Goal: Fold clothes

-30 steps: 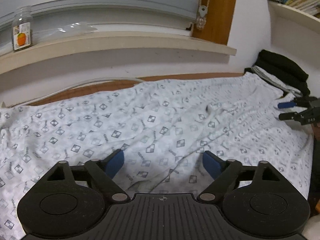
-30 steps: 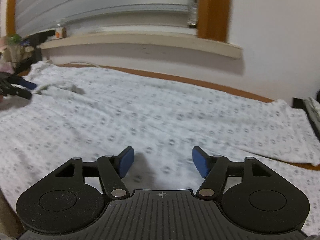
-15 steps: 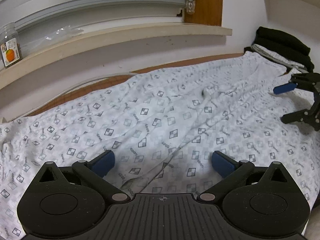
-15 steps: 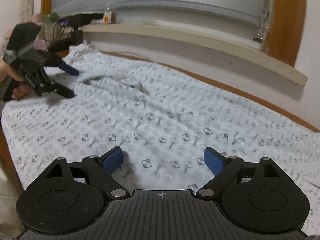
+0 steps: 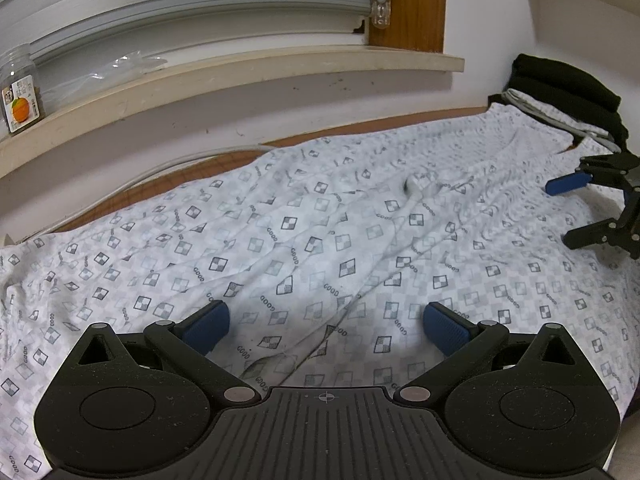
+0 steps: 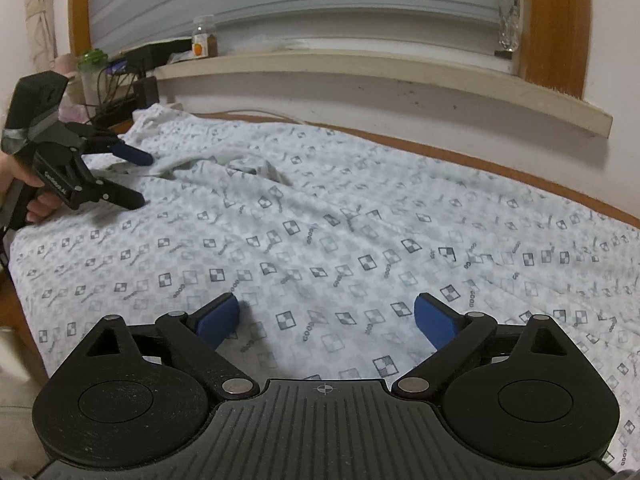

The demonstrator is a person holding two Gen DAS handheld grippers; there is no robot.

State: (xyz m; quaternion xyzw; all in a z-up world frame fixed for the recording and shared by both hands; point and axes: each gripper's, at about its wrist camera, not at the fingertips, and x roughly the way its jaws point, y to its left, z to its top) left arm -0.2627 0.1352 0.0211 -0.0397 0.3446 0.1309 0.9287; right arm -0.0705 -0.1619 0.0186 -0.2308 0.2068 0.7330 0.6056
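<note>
Both grippers spread wider than before, the right gripper [image 6: 327, 320] opening yet. Left gripper [image 5: 326, 326] fingers stand wide. Garment [image 5: 320, 240] lies flat beneath both, unpinched.

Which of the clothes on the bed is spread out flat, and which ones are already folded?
The white patterned garment is spread flat across the bed. The black clothes are folded in a pile at its far right end, against the wall.

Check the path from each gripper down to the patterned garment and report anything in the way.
Nothing visible blocks either one. The left gripper hangs wide open directly over the patterned garment, with only bare cloth between its pads. The right gripper, its jaws opening, likewise has just cloth beneath it. The folded dark clothes lie off at the far end.
</note>
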